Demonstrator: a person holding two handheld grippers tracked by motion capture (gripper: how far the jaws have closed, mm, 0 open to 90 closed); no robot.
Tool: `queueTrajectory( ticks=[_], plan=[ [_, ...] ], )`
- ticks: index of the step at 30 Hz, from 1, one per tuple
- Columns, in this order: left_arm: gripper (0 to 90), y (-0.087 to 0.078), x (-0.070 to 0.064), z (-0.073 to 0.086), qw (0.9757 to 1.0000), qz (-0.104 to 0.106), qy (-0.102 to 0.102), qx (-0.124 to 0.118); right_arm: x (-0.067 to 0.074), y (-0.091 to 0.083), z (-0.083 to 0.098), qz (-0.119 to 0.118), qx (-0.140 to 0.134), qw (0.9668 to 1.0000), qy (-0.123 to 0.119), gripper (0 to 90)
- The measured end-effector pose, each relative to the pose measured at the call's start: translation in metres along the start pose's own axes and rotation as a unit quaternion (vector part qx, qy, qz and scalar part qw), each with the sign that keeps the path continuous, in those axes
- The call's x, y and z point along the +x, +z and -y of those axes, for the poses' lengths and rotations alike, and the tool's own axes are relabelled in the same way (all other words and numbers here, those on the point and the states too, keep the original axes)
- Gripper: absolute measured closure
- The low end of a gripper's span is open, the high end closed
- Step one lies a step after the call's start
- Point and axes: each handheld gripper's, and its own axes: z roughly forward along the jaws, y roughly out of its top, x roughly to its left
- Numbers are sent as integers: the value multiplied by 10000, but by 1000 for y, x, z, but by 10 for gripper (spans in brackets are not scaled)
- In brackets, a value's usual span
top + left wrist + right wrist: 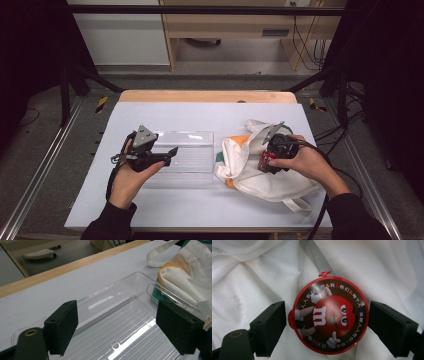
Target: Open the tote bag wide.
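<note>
Seen from the high view: a white-topped table [200,112], with a clear tray [192,136] left of middle and a crumpled white bag [260,182] right of it, the two touching or very nearly so. In the left hand [131,180], the left gripper [172,151], level over the tray's near-left part and pointing across it toward the bag. From the left gripper view, the same left gripper [117,330] released, pads wide apart above the ribbed tray [140,273] floor and gripping nothing; tray's near end cut off by the frame, far rim hard to trace because of glare. Beyond that rim, the bag [185,270] again, with a strap [160,255] looped on the table. Tucked in the bag's folds, an orange thing [240,140] and a green thing [219,157], mostly covered by cloth and impossible to name. In the right hand [305,162], the right gripper [265,162], tipped down onto the bag's middle, its tips largely hidden from above by its own body, with just a red spot visible there. From the right gripper view, a round red tin [329,317] with a cartoon candy face, lying against the white bag [249,277] and sitting squarely between the right gripper [328,325] pads. Right pad at the tin's edge, left pad just beside a small red tab on its rim. Cannot tell whether those pads press on the tin or merely flank it. Tin's depth and underside hidden, printing round its rim too small to read.
</note>
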Motion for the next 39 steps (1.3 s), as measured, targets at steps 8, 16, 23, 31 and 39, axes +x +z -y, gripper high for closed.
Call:
queueTrajectory(
  ticks=[8,16,23,31,39],
  plan=[
    [182,0,-1,0,10000,-1,6,0,-1,5,-1,-44,101,9999,11,178],
    [182,1,-1,0,10000,3,3,3,-1,8,-2,-71,119,9999,-56,185],
    [181,1,-1,0,10000,8,2,17,-1,10,-1,-94,152,9998,-53,201],
    [182,1,0,1,10000,-2,-25,24,-2,11,0,-28,115,9999,-97,234],
    [182,-1,3,1,10000,-26,-51,8,0,10,-2,0,198,9998,-2,241]
  ],
)
